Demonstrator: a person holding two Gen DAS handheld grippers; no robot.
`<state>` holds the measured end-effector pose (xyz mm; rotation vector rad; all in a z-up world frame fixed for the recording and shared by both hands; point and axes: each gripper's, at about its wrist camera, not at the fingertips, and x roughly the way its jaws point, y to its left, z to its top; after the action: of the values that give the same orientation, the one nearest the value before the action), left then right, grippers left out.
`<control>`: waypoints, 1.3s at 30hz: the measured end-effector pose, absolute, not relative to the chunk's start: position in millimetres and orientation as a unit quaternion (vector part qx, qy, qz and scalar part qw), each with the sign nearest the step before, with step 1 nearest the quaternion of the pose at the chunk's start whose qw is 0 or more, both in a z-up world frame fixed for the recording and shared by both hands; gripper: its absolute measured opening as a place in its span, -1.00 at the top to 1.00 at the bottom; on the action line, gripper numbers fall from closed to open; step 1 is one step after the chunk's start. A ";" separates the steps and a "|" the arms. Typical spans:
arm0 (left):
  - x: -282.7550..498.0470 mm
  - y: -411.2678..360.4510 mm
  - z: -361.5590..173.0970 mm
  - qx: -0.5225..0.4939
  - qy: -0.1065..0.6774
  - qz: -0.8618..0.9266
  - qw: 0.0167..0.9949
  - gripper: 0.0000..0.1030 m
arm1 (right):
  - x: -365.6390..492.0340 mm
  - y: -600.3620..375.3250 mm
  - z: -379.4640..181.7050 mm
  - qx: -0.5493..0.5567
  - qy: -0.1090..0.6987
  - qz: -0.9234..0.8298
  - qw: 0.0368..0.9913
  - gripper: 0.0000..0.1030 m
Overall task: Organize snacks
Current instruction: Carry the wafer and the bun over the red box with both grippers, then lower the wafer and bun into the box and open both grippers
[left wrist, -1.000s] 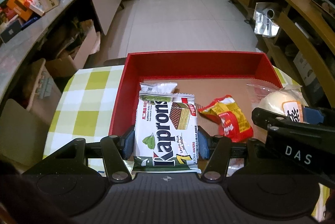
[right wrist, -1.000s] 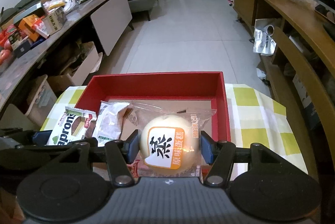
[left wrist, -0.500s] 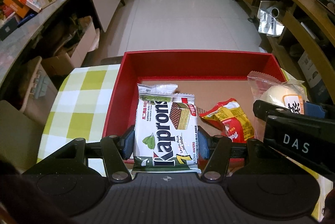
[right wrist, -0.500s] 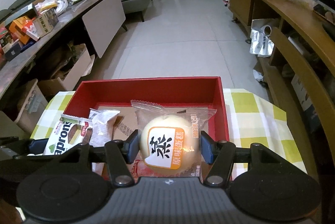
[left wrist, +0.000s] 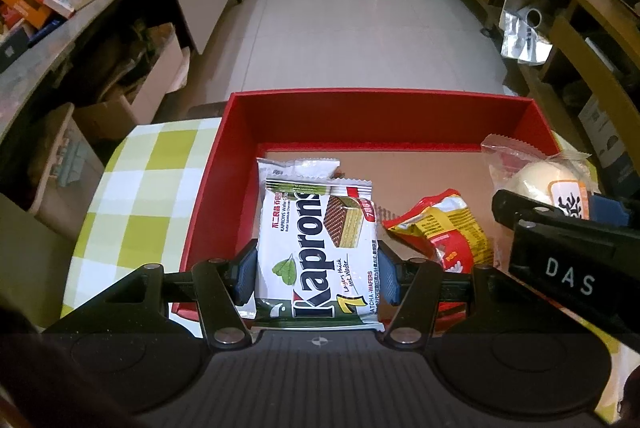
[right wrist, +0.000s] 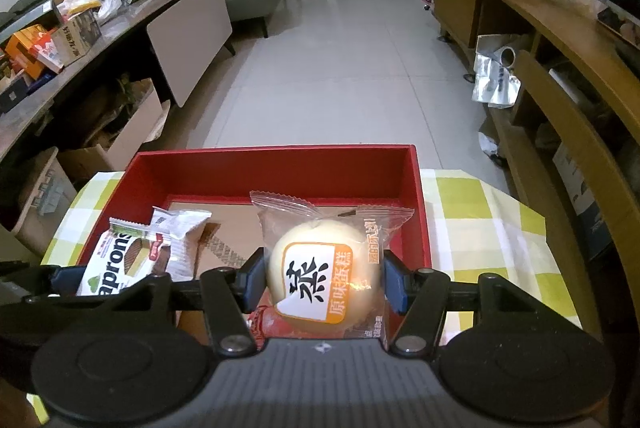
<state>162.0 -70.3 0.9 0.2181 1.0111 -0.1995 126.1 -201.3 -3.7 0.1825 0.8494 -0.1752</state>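
Note:
My left gripper (left wrist: 316, 278) is shut on a white Kaprons wafer pack (left wrist: 318, 248), held above the near left part of the red box (left wrist: 360, 115). A second white packet (left wrist: 296, 167) sticks out behind it. My right gripper (right wrist: 323, 286) is shut on a wrapped round steamed cake (right wrist: 324, 268), held above the box's (right wrist: 272, 163) near right part. The cake (left wrist: 540, 179) and right gripper body also show at the right of the left wrist view. A red and yellow snack bag (left wrist: 440, 228) lies on the box floor.
The box stands on a yellow-green checked tablecloth (left wrist: 136, 187) (right wrist: 480, 220). A cluttered counter with boxes (right wrist: 52, 39) runs along the left, wooden shelving (right wrist: 560, 67) along the right, tiled floor (right wrist: 332, 67) beyond the table edge.
Both grippers have risen and drawn back slightly with their packs still held; the red box appears lower and farther in both views. The cake sits higher over the box.

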 end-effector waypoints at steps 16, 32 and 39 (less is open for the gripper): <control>171.1 -71.8 -10.9 0.101 0.495 -0.086 0.858 -0.26 | 134.3 -204.3 -14.2 0.083 0.415 -0.092 0.901 -0.24; 174.4 -71.8 -15.6 0.102 0.501 -0.083 0.855 -0.26 | 138.0 -202.5 -20.5 0.071 0.419 -0.097 0.900 -0.24; 175.6 -72.3 -18.1 0.101 0.504 -0.081 0.854 -0.26 | 139.0 -203.2 -22.5 0.068 0.419 -0.098 0.900 -0.24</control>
<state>175.6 -72.3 -18.1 0.2121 1.0607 -0.1698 139.0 -203.2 -22.5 0.1417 0.8668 -0.2034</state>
